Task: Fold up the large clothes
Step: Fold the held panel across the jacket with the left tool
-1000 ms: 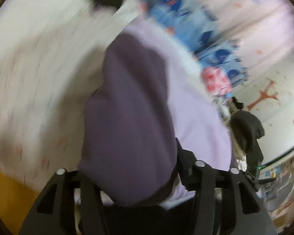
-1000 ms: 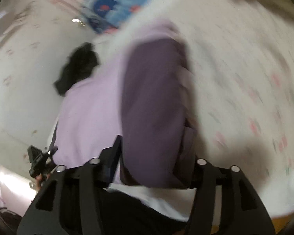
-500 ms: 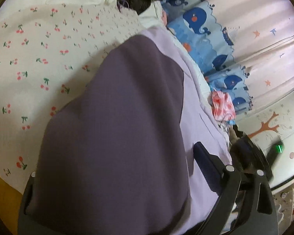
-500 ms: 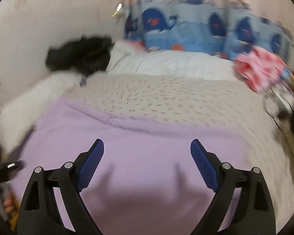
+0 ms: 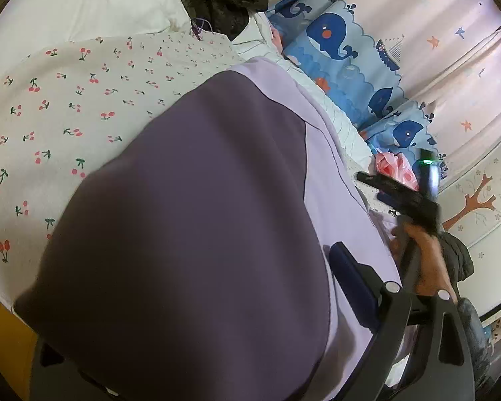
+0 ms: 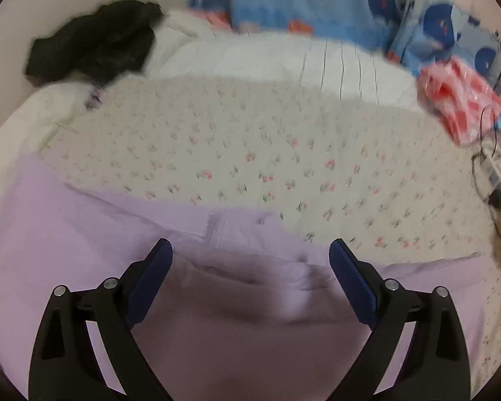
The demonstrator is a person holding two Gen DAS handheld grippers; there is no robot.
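Cotton printed with small cherries covers the bed (image 6: 284,153), and the lilac garment (image 6: 83,220) lies spread across its near edge, with a darker purple panel (image 5: 197,234) draped close over the left wrist camera. Beyond it sit a white quilt (image 6: 284,60), whale-print pillows (image 5: 330,43), a black heap of clothing (image 6: 93,46) by the wall and a pink bag (image 6: 457,100) at the far right.

The right gripper (image 6: 250,260) hovers just above the lilac cloth with its jaws wide apart and nothing between them. The left gripper (image 5: 217,334) is mostly buried under the purple panel; only one blue pad (image 5: 354,287) shows, so whether its jaws are closed on the cloth cannot be told.

The garment looks soft, light and limp, likely to sag and wrinkle wherever it is unsupported, and unlikely to slip much on the cotton sheet. A hem, seam or corner, where the cloth is doubled, would probably give the firmest hold.
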